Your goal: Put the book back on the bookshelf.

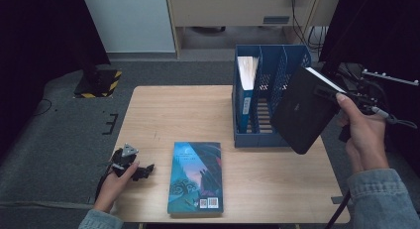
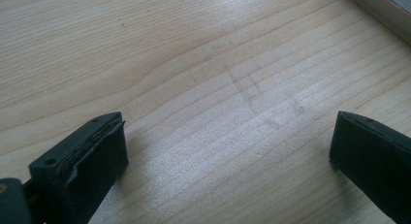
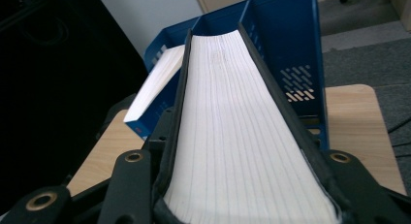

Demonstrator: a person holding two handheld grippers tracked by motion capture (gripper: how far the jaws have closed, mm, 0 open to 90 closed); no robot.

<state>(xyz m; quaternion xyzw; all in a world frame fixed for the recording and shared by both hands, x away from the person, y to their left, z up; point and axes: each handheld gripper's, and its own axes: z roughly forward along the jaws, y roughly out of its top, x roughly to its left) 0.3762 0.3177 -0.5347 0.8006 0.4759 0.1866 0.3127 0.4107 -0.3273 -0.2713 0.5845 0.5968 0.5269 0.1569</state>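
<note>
right gripper view: black book [image 3: 242, 136] pinched between right tool [image 3: 242, 204] jaws, near blue rack [image 3: 291, 35]

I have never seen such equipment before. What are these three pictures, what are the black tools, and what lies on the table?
A person holds a hand-operated two-jaw gripper in each hand. The high view looks down on the wooden table; the other two views come from cameras riding on each gripper. The left gripper rests on the table with its jaws open and nothing between them. The right gripper clamps a black book in the air beside the blue file rack, which already holds a blue book upright. A teal book lies flat on the table.
</note>
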